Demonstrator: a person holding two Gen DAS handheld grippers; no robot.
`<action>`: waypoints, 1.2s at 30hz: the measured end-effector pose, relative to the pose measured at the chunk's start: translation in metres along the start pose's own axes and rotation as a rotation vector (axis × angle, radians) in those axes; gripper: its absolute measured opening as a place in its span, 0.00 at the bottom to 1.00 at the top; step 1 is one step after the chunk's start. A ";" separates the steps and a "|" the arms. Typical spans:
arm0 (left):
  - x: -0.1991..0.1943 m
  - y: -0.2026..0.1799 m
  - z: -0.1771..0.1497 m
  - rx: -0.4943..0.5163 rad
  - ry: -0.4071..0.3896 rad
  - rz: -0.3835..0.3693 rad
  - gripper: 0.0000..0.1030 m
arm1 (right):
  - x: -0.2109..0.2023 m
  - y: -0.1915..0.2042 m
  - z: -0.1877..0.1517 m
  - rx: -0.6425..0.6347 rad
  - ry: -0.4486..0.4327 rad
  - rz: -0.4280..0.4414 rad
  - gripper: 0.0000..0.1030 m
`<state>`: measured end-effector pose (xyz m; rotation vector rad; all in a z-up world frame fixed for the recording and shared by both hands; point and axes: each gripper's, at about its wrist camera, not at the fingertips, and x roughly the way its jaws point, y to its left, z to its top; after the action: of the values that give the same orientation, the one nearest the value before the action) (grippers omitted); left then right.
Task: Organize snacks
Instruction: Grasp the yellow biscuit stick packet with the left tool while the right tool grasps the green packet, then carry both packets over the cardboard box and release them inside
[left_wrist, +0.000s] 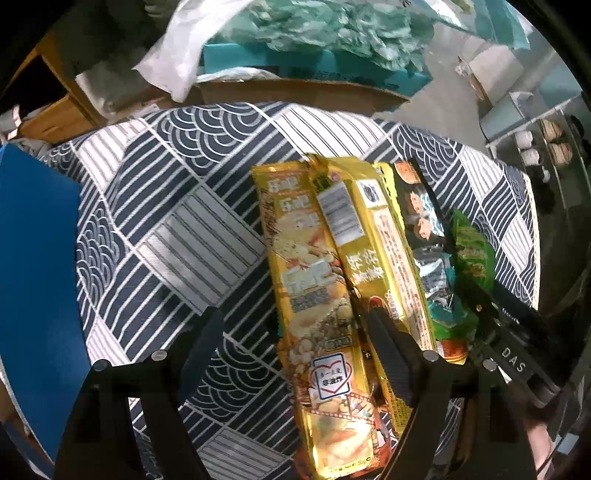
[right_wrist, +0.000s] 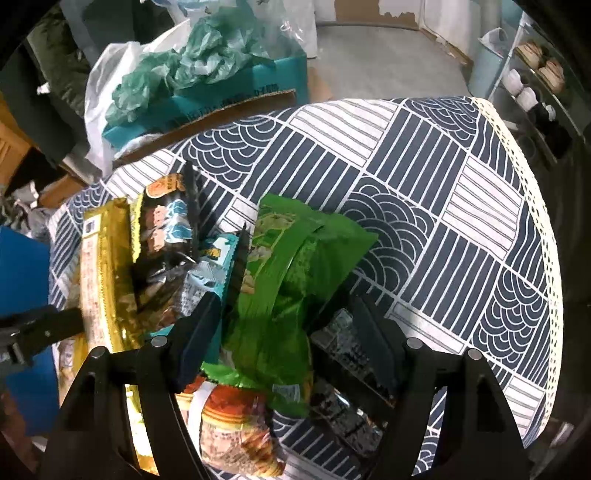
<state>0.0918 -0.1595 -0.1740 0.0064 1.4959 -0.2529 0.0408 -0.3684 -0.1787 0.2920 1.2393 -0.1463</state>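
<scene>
Both tongs released: left tongs (left_wrist: 295, 343) straddle the yellow packet (left_wrist: 317, 288) edge, right tongs (right_wrist: 284, 328) bracket the green bag (right_wrist: 295, 266), likely to sort packets piled on the table (right_wrist: 443, 192).

Left gripper (left_wrist: 295, 332) pointing straight down, jaws spread wide. Right gripper (right_wrist: 284, 339) tilted steeply downward, jaws parted. No fingers pressing on anything.

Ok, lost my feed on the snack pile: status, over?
Left gripper open above the yellow packets. Right gripper open, straddling the green packet, pads not pressing. Other packets crowd both sides.
</scene>
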 end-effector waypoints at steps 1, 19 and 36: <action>0.004 -0.002 0.000 0.009 0.010 0.007 0.79 | 0.001 0.000 0.000 -0.003 0.003 -0.004 0.73; 0.004 0.017 -0.003 0.011 0.000 -0.069 0.31 | 0.007 0.016 0.000 -0.090 0.014 -0.038 0.30; -0.054 0.033 -0.026 0.113 -0.167 0.011 0.31 | -0.053 0.032 -0.008 -0.124 -0.087 -0.050 0.30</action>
<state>0.0684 -0.1148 -0.1280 0.0820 1.3139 -0.3213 0.0249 -0.3383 -0.1263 0.1461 1.1649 -0.1230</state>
